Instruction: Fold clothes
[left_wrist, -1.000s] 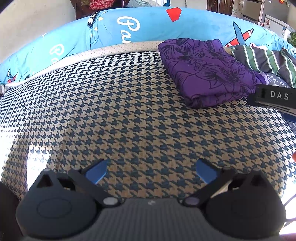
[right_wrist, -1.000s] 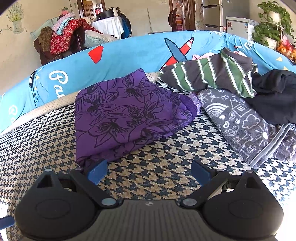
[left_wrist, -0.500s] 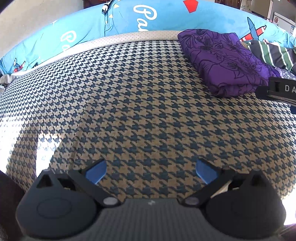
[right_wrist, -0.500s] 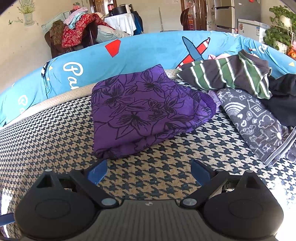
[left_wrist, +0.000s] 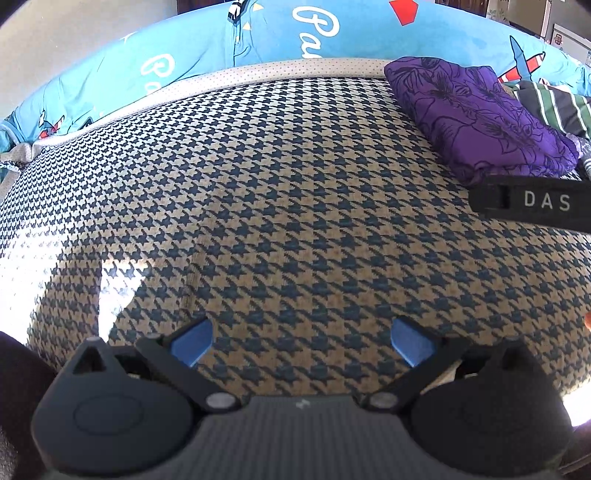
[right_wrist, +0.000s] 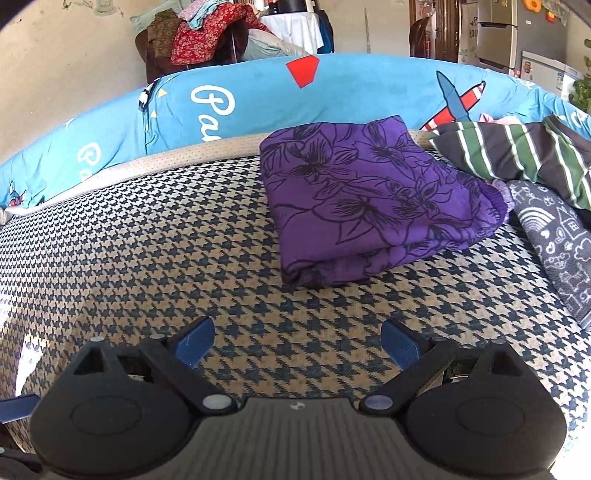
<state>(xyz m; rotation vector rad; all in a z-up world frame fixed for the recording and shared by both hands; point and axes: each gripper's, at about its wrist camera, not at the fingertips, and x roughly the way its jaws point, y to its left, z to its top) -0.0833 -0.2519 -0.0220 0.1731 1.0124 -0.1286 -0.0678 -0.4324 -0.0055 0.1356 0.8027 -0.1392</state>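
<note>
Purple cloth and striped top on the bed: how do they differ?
The purple cloth is folded into a neat stack with a black flower print; the striped top lies rumpled, dark with green and white stripes. The purple cloth sits nearer the right claw; the striped top lies farther back. Both rest on the bed.

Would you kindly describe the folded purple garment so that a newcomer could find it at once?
Start at the houndstooth bed cover and look towards the blue bolster along its far edge. The purple garment lies folded just in front of it. Unlike the striped shirt and grey doodle-print cloth beside it, it bears black flower outlines.
</note>
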